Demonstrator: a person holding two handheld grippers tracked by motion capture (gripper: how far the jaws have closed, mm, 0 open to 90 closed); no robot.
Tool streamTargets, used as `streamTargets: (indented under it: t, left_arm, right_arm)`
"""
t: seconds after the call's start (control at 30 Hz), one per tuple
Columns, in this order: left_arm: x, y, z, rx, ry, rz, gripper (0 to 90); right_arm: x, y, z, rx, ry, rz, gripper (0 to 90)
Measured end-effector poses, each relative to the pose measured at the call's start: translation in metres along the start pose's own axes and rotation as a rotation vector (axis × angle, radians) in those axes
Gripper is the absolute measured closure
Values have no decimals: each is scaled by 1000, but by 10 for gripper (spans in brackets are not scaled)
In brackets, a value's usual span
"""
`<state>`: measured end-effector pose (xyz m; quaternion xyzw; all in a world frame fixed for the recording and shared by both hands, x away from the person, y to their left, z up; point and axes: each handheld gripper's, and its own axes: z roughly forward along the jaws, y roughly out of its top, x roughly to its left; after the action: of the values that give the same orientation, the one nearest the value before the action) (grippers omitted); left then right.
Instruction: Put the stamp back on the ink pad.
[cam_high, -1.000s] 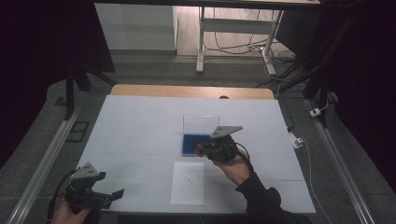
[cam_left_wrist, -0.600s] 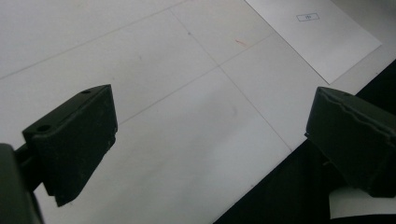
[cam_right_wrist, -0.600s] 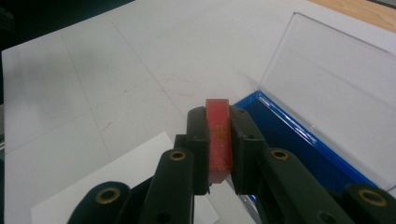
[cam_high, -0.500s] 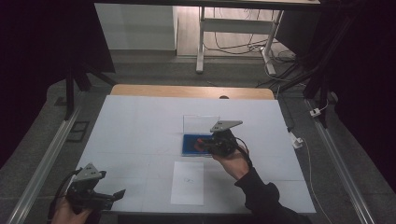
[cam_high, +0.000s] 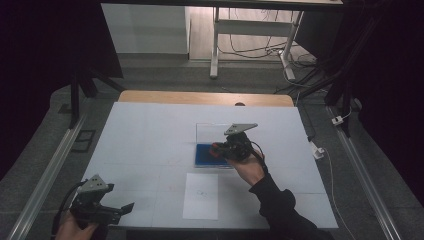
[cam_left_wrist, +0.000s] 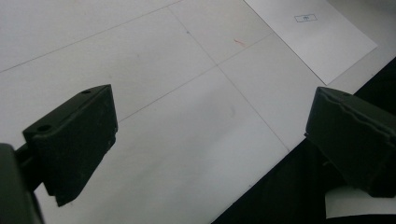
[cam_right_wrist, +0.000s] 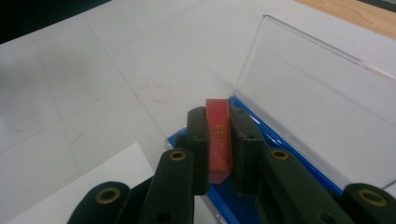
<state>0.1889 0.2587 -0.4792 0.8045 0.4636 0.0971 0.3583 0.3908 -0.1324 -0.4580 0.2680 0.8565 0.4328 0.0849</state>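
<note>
My right gripper (cam_high: 217, 150) is shut on a thin red piece (cam_right_wrist: 218, 133), which stands on edge between the pads. It hangs over the blue base (cam_right_wrist: 226, 203) of a clear case (cam_high: 204, 155) at mid-table. The case's transparent lid (cam_right_wrist: 317, 102) stands open behind the base (cam_high: 212, 132). At the table's front left corner my left gripper (cam_high: 125, 209) is open, jaws wide apart over bare white tabletop (cam_left_wrist: 210, 116), holding nothing.
A white sheet of paper (cam_high: 201, 195) with a small mark lies in front of the case, seen too in the left gripper view (cam_left_wrist: 313, 37). The white table (cam_high: 150, 130) has a wooden strip along its far edge. Metal rails flank it.
My right gripper has shifted a little farther over the blue case with the red piece still in it. The left gripper has stayed put.
</note>
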Motion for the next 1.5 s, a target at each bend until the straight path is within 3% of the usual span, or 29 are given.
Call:
streamTargets:
  t: [0.63, 1.07, 1.5]
  left_arm:
    - [0, 0, 0, 0, -3, 2, 29]
    - [0, 0, 0, -2, -4, 5, 30]
    - [0, 0, 0, -2, -4, 5, 31]
  right_arm:
    - [-19, -5, 25, 67, -51, -1, 799]
    - [-16, -13, 43, 148, -77, -52, 799]
    - [-14, -14, 43, 144, -89, -64, 787]
